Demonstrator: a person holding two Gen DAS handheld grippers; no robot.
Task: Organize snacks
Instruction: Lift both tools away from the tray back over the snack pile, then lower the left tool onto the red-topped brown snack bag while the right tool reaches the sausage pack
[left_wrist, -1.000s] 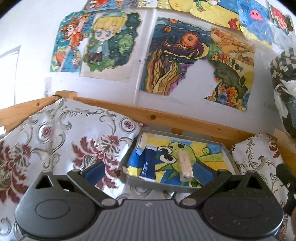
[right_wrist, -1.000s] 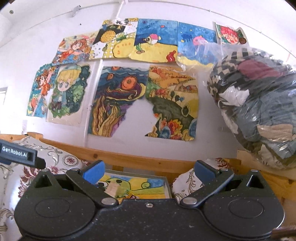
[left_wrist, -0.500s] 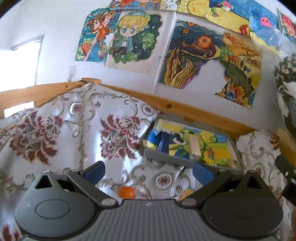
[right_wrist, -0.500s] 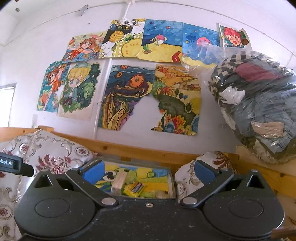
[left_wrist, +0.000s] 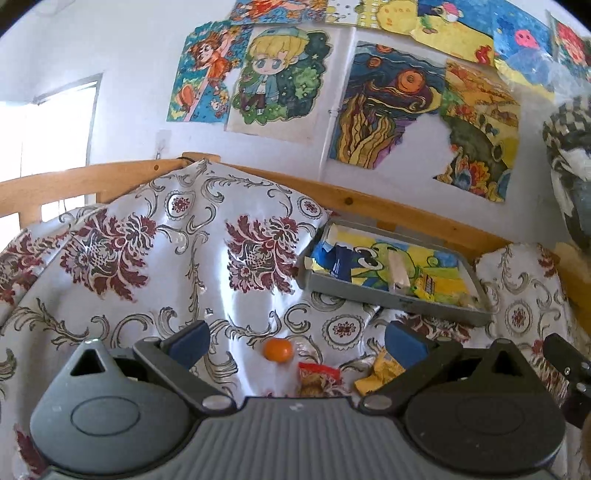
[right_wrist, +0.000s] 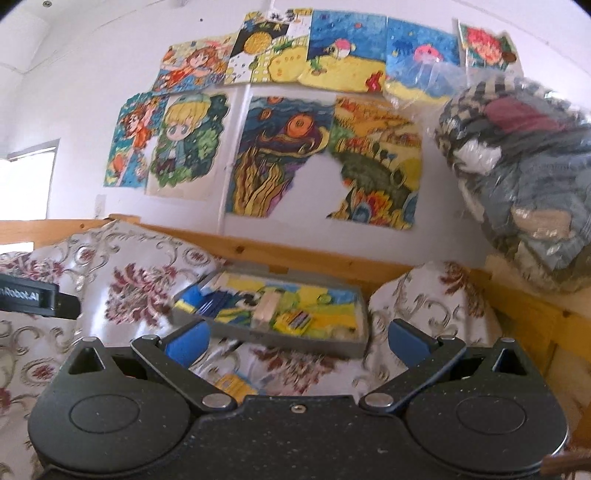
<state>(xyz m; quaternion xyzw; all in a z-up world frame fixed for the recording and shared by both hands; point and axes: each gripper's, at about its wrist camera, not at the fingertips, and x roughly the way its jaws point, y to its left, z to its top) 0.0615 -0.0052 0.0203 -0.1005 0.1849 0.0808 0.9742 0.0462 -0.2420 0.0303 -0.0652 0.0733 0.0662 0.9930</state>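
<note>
Item: left gripper (left_wrist: 293, 341), jaws standing wide apart, gripping nothing. Item: right gripper (right_wrist: 297, 341), likewise spread and empty. I am seeing the grey tray (left_wrist: 388, 301) sitting tilted on the floral cloth (left_wrist: 147, 258), against the wooden rail (left_wrist: 369, 205); pale bar (left_wrist: 397, 267) and yellow packet (left_wrist: 428, 286) are lying inside. Orange candy (left_wrist: 277, 350), red packet (left_wrist: 317, 376) and yellow wrapper (left_wrist: 376, 373) are lying loose between my left fingers, the last two partly cut off by the gripper body. The right view is blurring; print is unreadable. Open cloth is lying left of the tray.
</note>
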